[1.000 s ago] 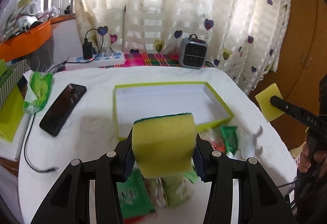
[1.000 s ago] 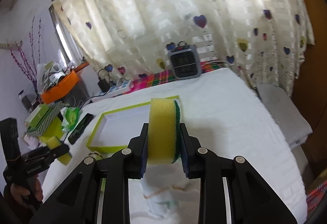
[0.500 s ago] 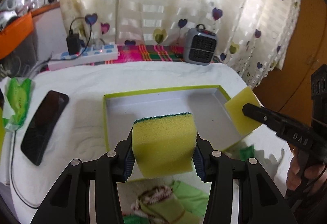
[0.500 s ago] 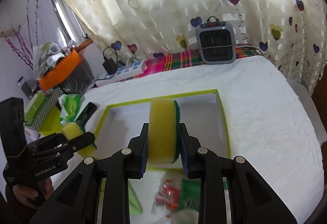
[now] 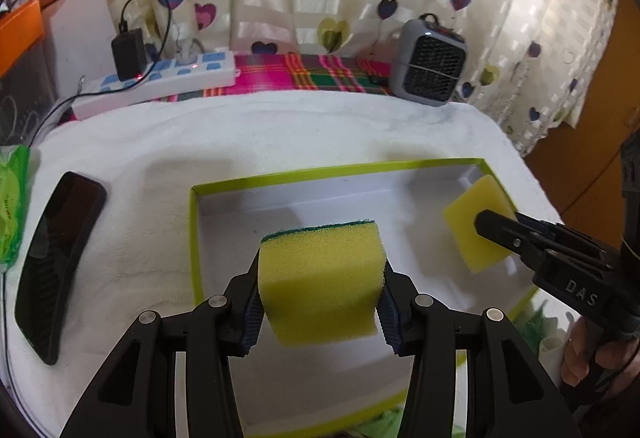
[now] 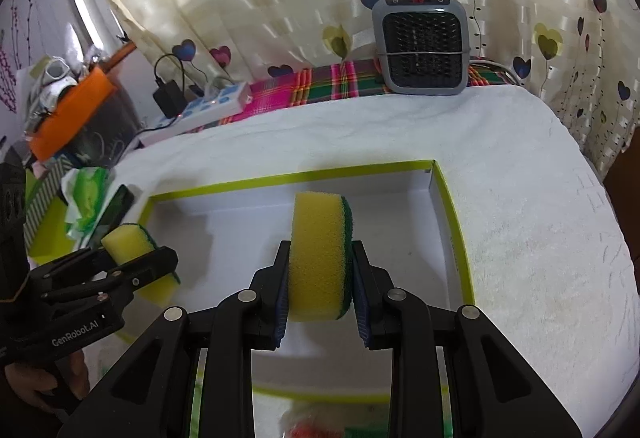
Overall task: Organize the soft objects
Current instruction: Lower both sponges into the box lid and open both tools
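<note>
My left gripper [image 5: 320, 312] is shut on a yellow sponge with a green scouring face [image 5: 320, 278] and holds it above the left part of the white tray with a lime rim [image 5: 332, 172]. My right gripper [image 6: 320, 306] is shut on a second yellow and green sponge [image 6: 320, 254], held on edge above the tray [image 6: 452, 214]. In the left wrist view the right gripper's sponge [image 5: 478, 226] hangs over the tray's right end. In the right wrist view the left gripper's sponge [image 6: 128, 242] is over the tray's left end.
A black phone [image 5: 56, 254] and a green wipes pack [image 5: 12, 206] lie left of the tray on the white towel. A power strip [image 5: 160, 78] and a small grey heater [image 5: 428, 62] stand at the back. Green packets [image 5: 536, 322] lie near the tray's front right corner.
Both grippers have moved forward with their sponges, from in front of the tray to above its inside. The right sponge has come in over the tray's right end.
</note>
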Action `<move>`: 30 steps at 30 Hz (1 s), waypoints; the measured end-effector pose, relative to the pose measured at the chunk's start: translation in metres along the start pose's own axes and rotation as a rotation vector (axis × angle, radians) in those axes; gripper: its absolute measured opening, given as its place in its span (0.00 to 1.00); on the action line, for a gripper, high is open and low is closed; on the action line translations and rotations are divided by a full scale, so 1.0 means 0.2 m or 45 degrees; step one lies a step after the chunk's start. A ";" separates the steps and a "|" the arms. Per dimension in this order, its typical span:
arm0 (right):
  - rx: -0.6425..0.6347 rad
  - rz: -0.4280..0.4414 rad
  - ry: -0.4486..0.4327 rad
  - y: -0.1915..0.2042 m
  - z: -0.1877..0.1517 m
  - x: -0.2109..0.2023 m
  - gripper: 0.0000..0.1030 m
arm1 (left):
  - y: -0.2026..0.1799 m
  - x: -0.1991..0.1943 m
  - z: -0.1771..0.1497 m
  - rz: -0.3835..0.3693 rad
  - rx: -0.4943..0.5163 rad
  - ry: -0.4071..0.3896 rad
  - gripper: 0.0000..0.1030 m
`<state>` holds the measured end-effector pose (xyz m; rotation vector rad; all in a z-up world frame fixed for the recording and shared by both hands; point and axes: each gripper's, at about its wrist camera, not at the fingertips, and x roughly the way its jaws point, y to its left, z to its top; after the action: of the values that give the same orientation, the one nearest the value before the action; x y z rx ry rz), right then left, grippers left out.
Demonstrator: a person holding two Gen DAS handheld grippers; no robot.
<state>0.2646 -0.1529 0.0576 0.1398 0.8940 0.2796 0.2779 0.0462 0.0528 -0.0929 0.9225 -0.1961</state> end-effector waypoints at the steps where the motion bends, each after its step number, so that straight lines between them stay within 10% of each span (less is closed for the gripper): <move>1: -0.002 -0.006 0.008 0.00 0.00 0.01 0.28 | 0.00 0.01 0.01 0.019 0.013 -0.003 0.45; 10: -0.008 -0.022 0.025 0.01 0.02 0.07 0.32 | 0.00 0.07 0.02 0.025 0.020 0.019 0.47; 16: -0.001 -0.021 0.016 0.01 0.03 0.08 0.62 | 0.01 0.07 0.02 0.015 0.003 0.011 0.59; 30: 0.024 -0.050 -0.079 0.01 0.03 -0.01 0.71 | -0.01 -0.03 0.02 0.005 -0.012 -0.061 0.66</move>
<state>0.2683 -0.1512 0.0626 0.1472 0.8368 0.2292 0.2768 0.0464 0.0608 -0.1038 0.8761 -0.1857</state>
